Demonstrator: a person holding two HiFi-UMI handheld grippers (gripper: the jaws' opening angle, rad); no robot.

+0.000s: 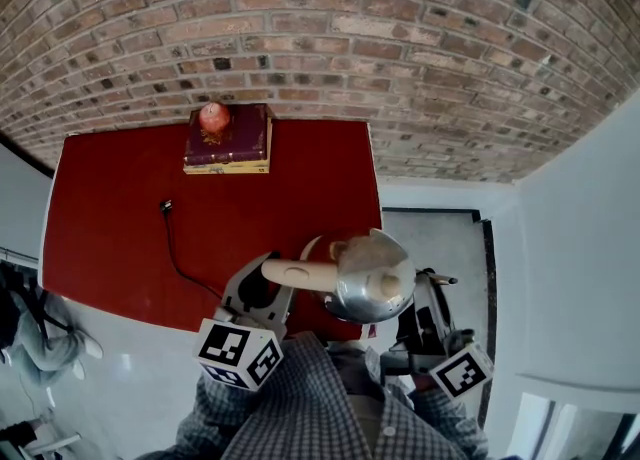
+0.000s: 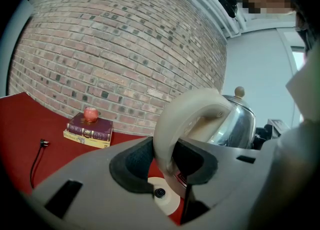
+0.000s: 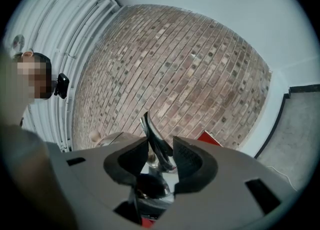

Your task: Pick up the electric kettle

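Note:
The electric kettle [image 1: 372,276] is a shiny steel pot with a beige handle [image 1: 298,272] and a knobbed lid. It hangs over the near right corner of the red table [image 1: 120,208]. My left gripper [image 1: 264,286] is shut on the handle [image 2: 169,134], which fills the gap between its dark pads in the left gripper view [image 2: 167,163]. Below the jaws the kettle's round white base [image 2: 168,200] lies on the table, apart from the pot. My right gripper [image 1: 426,306] is at the kettle's right side. In the right gripper view [image 3: 160,160] the steel spout [image 3: 154,141] stands between its pads.
Two stacked books [image 1: 230,146] with a red apple [image 1: 214,116] on top sit at the table's far edge against the brick wall [image 1: 400,38]. A black cord [image 1: 178,253] trails across the table's middle. Grey floor [image 1: 450,243] lies to the right.

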